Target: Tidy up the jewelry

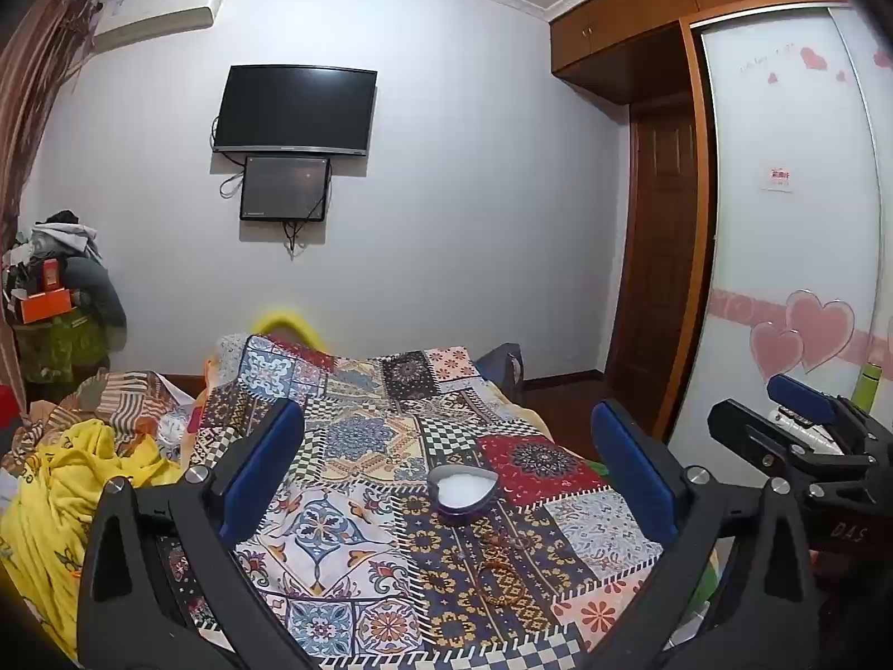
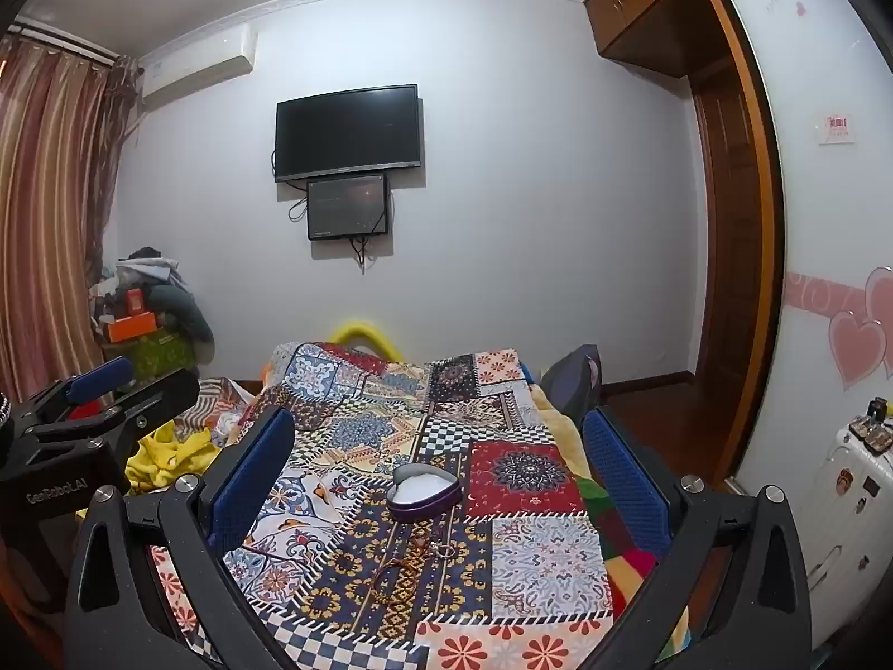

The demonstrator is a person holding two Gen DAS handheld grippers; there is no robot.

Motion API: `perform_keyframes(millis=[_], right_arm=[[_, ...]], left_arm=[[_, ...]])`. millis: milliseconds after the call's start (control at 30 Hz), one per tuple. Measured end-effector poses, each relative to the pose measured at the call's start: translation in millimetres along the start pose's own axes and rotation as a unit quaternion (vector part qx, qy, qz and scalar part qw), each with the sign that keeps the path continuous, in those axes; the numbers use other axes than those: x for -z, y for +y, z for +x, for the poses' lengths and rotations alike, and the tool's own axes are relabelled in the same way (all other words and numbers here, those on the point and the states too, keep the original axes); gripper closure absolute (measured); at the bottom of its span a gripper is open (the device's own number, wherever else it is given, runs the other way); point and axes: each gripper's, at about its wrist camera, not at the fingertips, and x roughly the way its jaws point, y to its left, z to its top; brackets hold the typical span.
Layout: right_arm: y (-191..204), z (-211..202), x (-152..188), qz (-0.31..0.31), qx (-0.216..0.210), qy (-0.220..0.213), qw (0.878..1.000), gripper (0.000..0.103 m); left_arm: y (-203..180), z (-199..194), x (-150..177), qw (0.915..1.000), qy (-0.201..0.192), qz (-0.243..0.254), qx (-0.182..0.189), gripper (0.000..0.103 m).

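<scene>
A purple heart-shaped box [image 1: 462,492] with white lining sits open on the patchwork cloth [image 1: 357,446]; it also shows in the right wrist view [image 2: 424,491]. Small jewelry lies just in front of it: a beaded bracelet [image 2: 395,579], a ring [image 2: 445,551] and a small pendant piece [image 2: 419,542]; the bracelet [image 1: 499,572] is faint in the left wrist view. My left gripper [image 1: 446,469] is open and empty above the cloth, the box between its fingers. My right gripper [image 2: 438,474] is open and empty, likewise framing the box.
The cloth covers a narrow surface with edges dropping off left and right. Yellow bedding [image 1: 67,480] lies left. A white suitcase [image 2: 848,502] stands right by the wardrobe [image 2: 826,223]. A TV [image 1: 296,109] hangs on the far wall.
</scene>
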Motion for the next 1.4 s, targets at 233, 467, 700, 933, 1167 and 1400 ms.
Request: perform_keyframes(millis=[233, 467, 700, 933, 1167, 1400], right_arm=[[-2.7, -1.2, -1.3, 0.002, -0.003, 0.002, 1.000, 0.000], [-4.3, -1.0, -4.5, 0.002, -0.001, 0.005, 1.000, 0.000], [-6.0, -0.2, 0.5, 0.001, 0.000, 0.004, 1.000, 0.000], [-3.4, -0.3, -2.2, 0.001, 0.000, 0.004, 1.000, 0.000], [-5.2, 1.6, -3.4, 0.002, 0.000, 0.005, 1.000, 0.000], [-6.0, 1.0, -4.1, 0.004, 0.000, 0.005, 1.000, 0.000]], left_arm=[[0.6, -2.4, 0.2, 1.0000, 0.001, -0.001, -0.001, 0.000], [0.6, 4.6, -0.1, 0.9999, 0.011, -0.001, -0.003, 0.000], [1.9, 6.5, 1.4, 0.9999, 0.011, -0.001, -0.003, 0.000], [2.7, 7.0, 2.4, 0.9999, 0.010, -0.001, -0.002, 0.000], [0.8, 7.3, 3.2, 1.0000, 0.008, 0.004, -0.002, 0.000], [-1.4, 6.7, 4.0, 0.9999, 0.009, 0.005, -0.001, 0.000]])
